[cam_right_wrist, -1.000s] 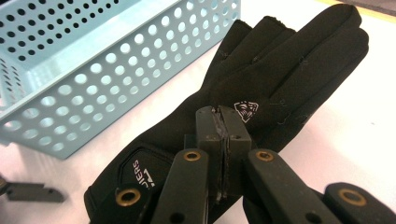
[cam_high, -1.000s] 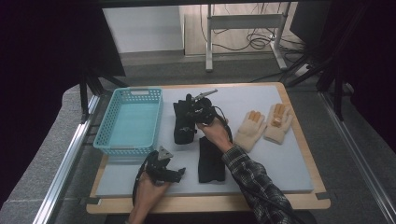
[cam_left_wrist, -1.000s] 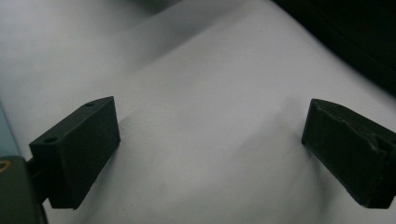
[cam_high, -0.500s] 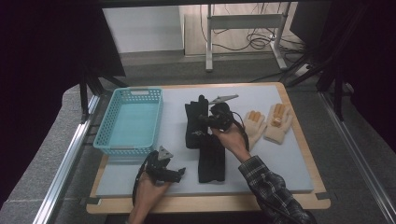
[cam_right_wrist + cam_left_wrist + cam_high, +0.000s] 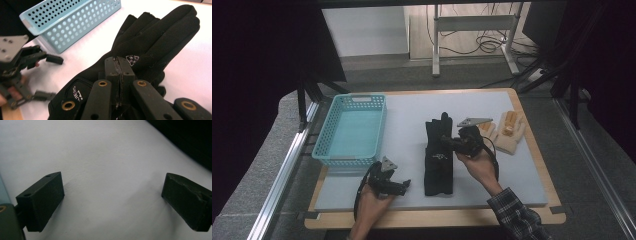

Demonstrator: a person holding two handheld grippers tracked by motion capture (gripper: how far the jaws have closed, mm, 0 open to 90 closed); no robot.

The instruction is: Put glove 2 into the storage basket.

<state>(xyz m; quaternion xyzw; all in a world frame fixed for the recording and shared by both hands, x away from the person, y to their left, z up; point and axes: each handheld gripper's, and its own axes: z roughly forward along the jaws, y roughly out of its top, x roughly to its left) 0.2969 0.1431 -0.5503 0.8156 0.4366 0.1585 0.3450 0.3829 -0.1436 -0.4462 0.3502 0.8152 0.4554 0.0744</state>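
**Right tool shut over the black gloves, left tool wide on the bare board**

The right tool (image 5: pixel 447 141) sits in the person's right hand (image 5: pixel 479 167) near the middle of the tabletop (image 5: pixel 532 170). In the right gripper view its two jaws are pressed flat together with nothing visible between them, and they point along the black gloves (image 5: pixel 150 47) just beyond. Whether the jaw tips touch the fabric cannot be told.

The black gloves (image 5: pixel 438 157) lie flat in the middle of the white surface, one partly over the other, fingers pointing away from the person. A small white logo shows on the back of the upper one.

The left tool (image 5: pixel 404 186) rests low at the near edge, held in the left hand (image 5: pixel 372 202), just in front of the blue basket (image 5: pixel 328 150). Its jaws stand wide apart over bare tabletop (image 5: pixel 107 170), holding nothing.

A pair of tan gloves (image 5: pixel 507 131) lies to the right of the black pair, close behind the right tool. The basket stands on the left side, well apart from the black gloves.
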